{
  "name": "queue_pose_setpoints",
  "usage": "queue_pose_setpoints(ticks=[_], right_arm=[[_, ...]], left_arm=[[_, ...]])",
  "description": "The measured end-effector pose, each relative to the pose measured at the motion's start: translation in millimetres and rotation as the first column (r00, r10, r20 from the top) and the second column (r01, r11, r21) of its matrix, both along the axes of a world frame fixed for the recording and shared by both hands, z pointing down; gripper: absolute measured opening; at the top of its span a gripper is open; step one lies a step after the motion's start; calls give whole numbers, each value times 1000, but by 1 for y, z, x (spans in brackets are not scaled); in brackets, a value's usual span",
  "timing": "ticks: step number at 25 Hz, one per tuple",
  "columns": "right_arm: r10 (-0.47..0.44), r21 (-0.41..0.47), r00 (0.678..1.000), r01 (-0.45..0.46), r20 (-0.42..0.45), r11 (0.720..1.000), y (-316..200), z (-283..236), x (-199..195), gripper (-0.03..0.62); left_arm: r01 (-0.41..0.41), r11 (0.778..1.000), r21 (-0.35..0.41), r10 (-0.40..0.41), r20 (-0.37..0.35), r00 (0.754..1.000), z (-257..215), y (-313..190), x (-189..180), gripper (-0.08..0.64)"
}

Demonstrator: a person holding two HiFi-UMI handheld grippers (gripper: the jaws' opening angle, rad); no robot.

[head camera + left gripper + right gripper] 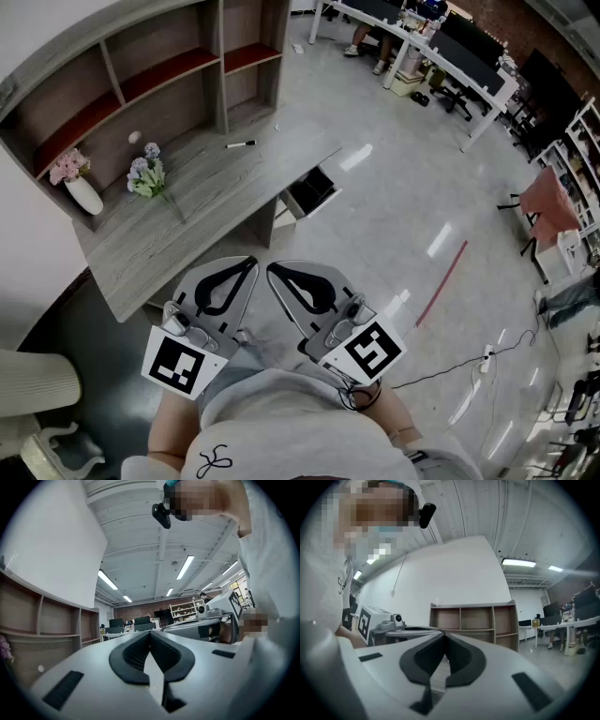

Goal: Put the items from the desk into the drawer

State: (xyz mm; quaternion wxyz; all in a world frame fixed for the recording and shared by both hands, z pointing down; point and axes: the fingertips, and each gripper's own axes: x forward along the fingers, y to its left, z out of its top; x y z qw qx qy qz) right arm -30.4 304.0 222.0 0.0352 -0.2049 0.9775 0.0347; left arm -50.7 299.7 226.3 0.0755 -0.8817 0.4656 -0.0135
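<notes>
On the grey wooden desk [216, 183] lie a black marker pen [240, 144] and a bunch of blue and white flowers [145, 174]. Pink flowers in a white vase [81, 185] stand at its left end, and a small white ball [135, 137] sits near the shelf. The drawer [310, 191] stands open at the desk's right end. My left gripper [250, 262] [150, 633] and right gripper [272, 270] [443, 634] are both shut and empty. They are held side by side close to the person's body, short of the desk's front edge.
A shelf unit [159, 75] with open compartments rises behind the desk. A white chair [33, 386] is at the lower left. Office desks and chairs [450, 56] fill the far right. A red strip [441, 282] and a cable with a power strip [486, 355] lie on the floor.
</notes>
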Motion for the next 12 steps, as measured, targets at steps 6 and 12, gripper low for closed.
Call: queue_pose_setpoints(ticks=[6,12], right_arm=[[15,-9,1000,-15,4,1000,-12,0,-19,8],[48,-22,999,-47,13,999,-32,5,-42,8]], left_arm=[[-16,1000,-8,16,1,1000,1,-12,-18,9],[-43,999,-24,44,16,999,6,-32,-40,9]])
